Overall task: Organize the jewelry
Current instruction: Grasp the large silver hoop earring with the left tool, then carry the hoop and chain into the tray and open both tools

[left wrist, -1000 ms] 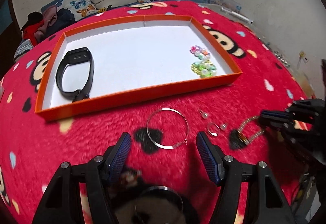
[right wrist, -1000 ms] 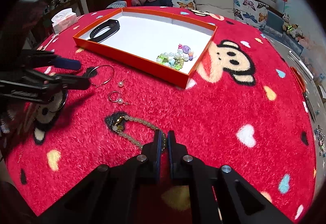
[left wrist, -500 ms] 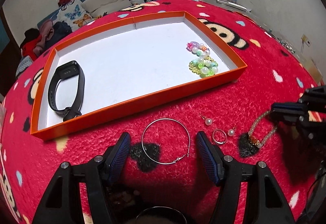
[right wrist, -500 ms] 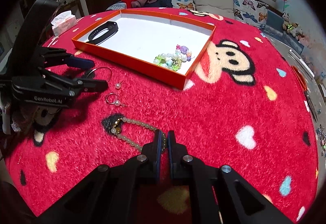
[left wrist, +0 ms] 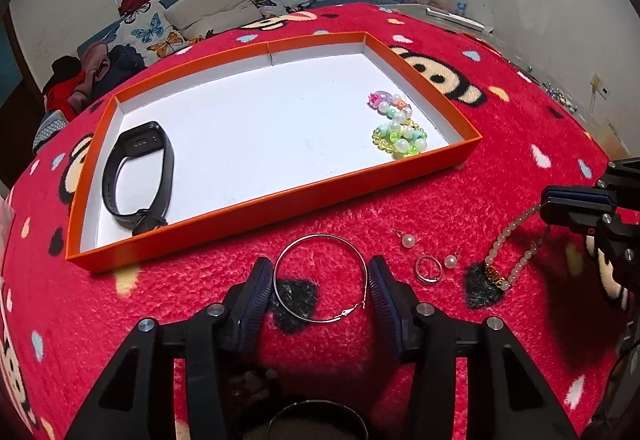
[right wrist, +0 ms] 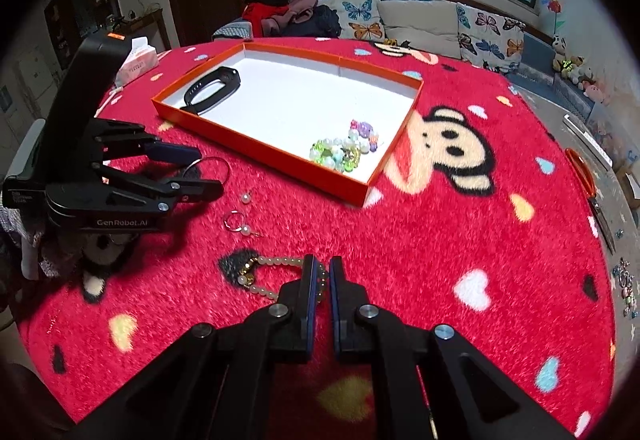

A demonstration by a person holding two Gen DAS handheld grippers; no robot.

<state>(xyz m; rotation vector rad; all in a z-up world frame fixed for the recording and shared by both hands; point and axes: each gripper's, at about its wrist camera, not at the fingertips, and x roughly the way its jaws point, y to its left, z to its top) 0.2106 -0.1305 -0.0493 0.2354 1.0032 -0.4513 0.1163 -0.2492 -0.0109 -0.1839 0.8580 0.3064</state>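
Left gripper [left wrist: 320,282] wide open just in front of the orange tray [left wrist: 280,209], silver hoop [left wrist: 320,276] lying between its fingers, right gripper [right wrist: 320,280] pinched shut on the pearl bracelet [left wrist: 508,256], further right of the tray

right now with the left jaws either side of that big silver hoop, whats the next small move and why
Probably close the left gripper on the silver hoop. Its jaws stand open, one on each side of the hoop, which lies flat on the red blanket outside the orange tray. Once gripped, it can be lifted over the near wall.
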